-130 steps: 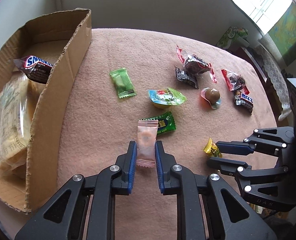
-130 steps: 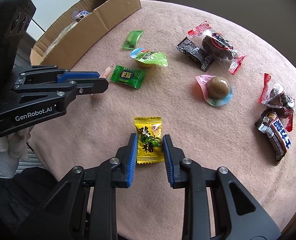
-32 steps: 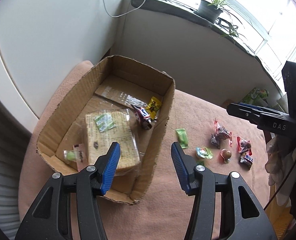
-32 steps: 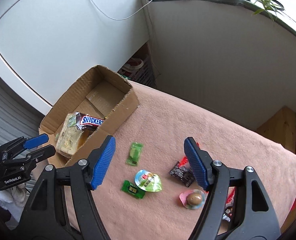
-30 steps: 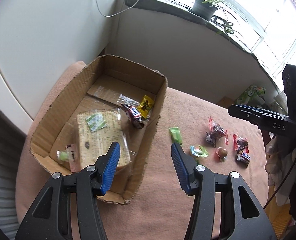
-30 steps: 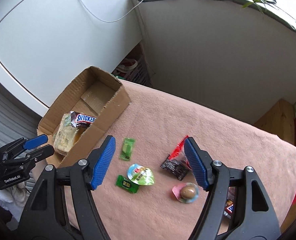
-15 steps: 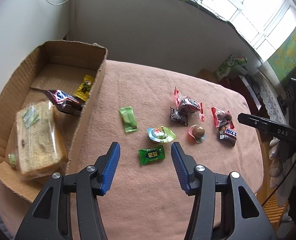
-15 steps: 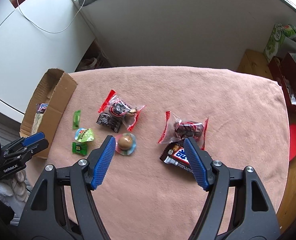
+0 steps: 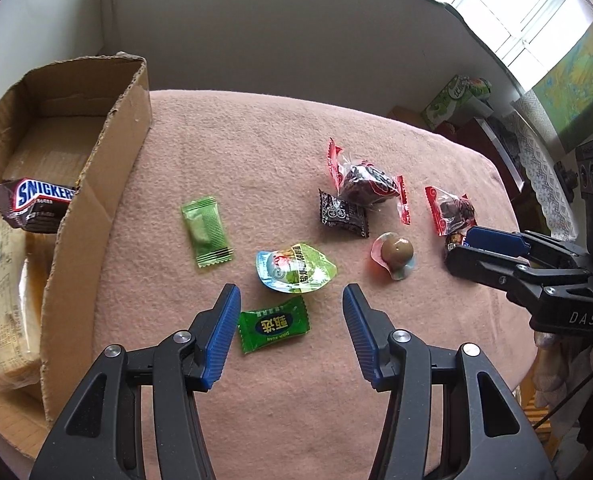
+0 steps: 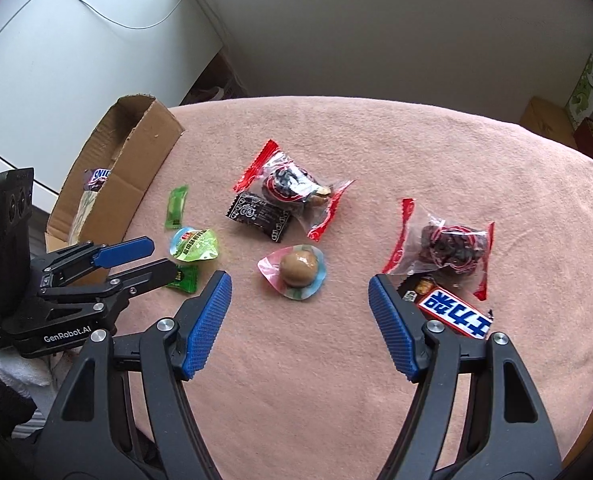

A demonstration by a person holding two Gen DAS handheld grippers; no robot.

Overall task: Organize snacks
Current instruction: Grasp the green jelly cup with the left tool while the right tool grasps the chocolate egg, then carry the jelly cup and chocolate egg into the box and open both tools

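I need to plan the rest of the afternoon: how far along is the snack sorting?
Partly done. The cardboard box already holds a Snickers bar and a large clear bag. Nothing is in hand: the left hand-held gripper and the right hand-held gripper are both open and empty. Eight snacks remain on the pink cloth, including the dark green candy, nearest the left one, and the brown ball sweet.

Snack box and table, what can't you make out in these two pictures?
- Box floor, left wrist view: its near wall and the frame edge hide most of it; the bread pack is blurred.
- Snickers, right wrist view: box wall covers half.
- Dark green candy, right wrist view: left gripper covers part.
- Blue-label bar, left wrist view: right gripper hides most.
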